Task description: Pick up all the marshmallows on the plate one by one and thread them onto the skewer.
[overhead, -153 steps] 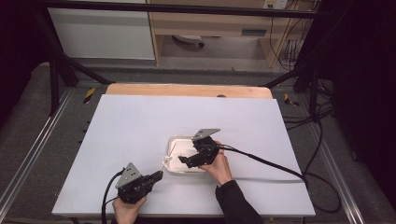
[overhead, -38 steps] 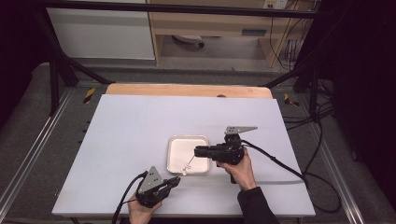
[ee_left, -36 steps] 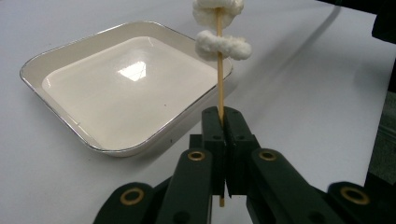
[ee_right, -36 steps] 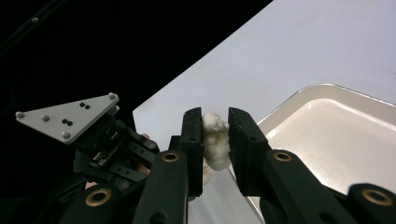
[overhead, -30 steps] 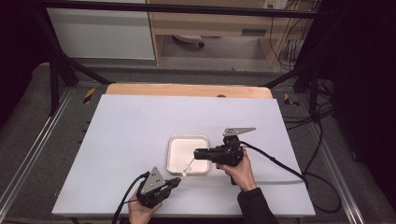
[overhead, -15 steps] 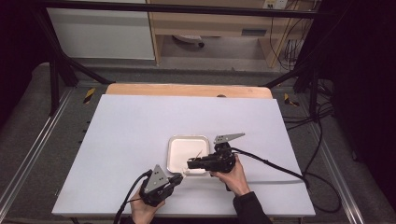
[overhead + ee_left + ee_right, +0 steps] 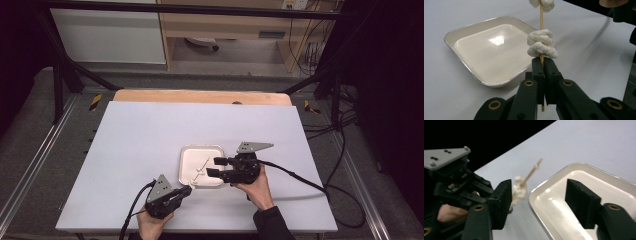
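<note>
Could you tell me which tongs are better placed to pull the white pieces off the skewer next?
The right tongs: open and free, beside the tray, facing the skewer. The left tongs are shut on the skewer, steadying it.

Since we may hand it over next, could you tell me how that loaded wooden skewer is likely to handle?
The skewer looks thin and stiff, perhaps snappable. Its white lumps look soft and squashable. Clamped low by the left gripper, it might pivot.
</note>
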{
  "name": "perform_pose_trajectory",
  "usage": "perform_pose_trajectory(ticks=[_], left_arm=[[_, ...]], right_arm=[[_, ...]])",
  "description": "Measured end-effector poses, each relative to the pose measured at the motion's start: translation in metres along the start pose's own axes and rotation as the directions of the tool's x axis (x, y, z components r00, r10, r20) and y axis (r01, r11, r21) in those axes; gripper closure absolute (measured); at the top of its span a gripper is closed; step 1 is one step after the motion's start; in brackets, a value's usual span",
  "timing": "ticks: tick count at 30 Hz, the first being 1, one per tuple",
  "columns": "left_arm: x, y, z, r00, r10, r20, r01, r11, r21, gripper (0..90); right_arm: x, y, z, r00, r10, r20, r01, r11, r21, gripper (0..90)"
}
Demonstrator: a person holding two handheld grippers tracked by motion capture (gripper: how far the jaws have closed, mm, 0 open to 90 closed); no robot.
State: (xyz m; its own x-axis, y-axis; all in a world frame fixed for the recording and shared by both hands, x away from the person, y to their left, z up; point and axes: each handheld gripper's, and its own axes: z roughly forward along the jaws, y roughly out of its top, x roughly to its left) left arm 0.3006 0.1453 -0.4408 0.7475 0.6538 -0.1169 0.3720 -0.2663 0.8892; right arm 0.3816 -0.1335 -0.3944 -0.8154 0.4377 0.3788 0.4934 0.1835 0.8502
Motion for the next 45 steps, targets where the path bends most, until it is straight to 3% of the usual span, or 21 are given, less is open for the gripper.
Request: perform_pose_trajectory(ticks=[6, 12, 15, 20, 27, 34, 45], left_arm=[[0.004, 0.000, -0.003, 0.9997, -0.023, -0.006, 0.023, 0.9997, -0.007, 88.1], [0.008, 0.001, -0.005, 0.9993, -0.038, -0.005, 0.038, 0.9993, -0.003, 88.1], [0.009, 0.002, -0.006, 0.9995, -0.030, -0.005, 0.030, 0.9995, 0.005, 88.1], [0.013, 0.005, -0.009, 0.9996, -0.028, -0.008, 0.028, 0.9995, 0.014, 88.0], [0.016, 0.011, -0.012, 0.9998, -0.014, -0.012, 0.015, 0.9995, 0.026, 88.0], [0.023, 0.022, -0.014, 0.9999, -0.010, -0.013, 0.010, 0.9991, 0.041, 88.0], [0.031, 0.043, -0.004, 0.9998, 0.007, -0.018, -0.005, 0.9962, 0.087, 88.1]], right_arm=[[-0.006, -0.009, -0.011, 0.9948, -0.025, 0.099, 0.026, 1.000, -0.003, 18.3], [-0.013, -0.018, -0.022, 0.9812, -0.050, 0.186, 0.045, 0.998, 0.033, 7.5], [-0.018, -0.023, -0.027, 0.9739, -0.041, 0.223, 0.032, 0.998, 0.046, 2.7], [-0.025, -0.035, -0.037, 0.9583, -0.057, 0.280, 0.031, 0.995, 0.098, 0.7], [-0.033, -0.053, -0.053, 0.9444, -0.081, 0.319, 0.034, 0.988, 0.150, 0.6], [-0.038, -0.063, -0.067, 0.9293, -0.089, 0.359, 0.031, 0.986, 0.164, 0.5], [-0.043, -0.075, -0.083, 0.9220, -0.085, 0.378, 0.025, 0.986, 0.163, 0.3]])
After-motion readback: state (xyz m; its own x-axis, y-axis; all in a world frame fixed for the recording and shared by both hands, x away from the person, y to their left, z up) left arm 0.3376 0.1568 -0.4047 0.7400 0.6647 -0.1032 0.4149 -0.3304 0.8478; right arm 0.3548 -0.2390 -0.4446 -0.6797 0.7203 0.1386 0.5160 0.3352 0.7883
